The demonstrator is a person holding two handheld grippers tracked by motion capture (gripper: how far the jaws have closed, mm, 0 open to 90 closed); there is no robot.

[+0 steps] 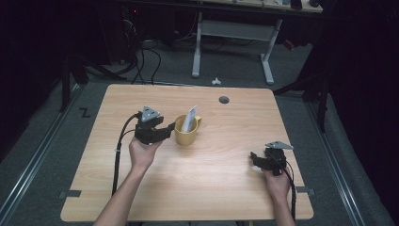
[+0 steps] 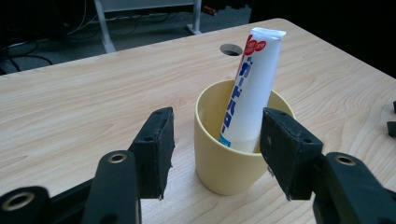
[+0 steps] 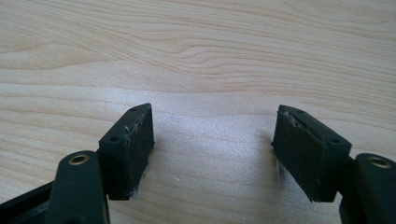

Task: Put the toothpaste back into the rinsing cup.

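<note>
Left gripper point(image 2: 215, 154) level, half-open around yellow cup point(image 2: 229, 158), pads clear; right gripper point(image 3: 212, 149) wide, empty.

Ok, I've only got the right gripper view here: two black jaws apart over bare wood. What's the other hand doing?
Observer: The left gripper is open and points at a yellow cup just ahead of its jaws. Its left pad is clear of the cup.
Operator: Anything in the cup?
Observer: A white tube with blue and red print, probably toothpaste. It stands in the cup with its crimped end up and leans on the rim.
Operator: How far is my gripper from that?
Observer: In the high view the right gripper is near the right front of the table, well apart from the cup, with nothing between its jaws.
</note>
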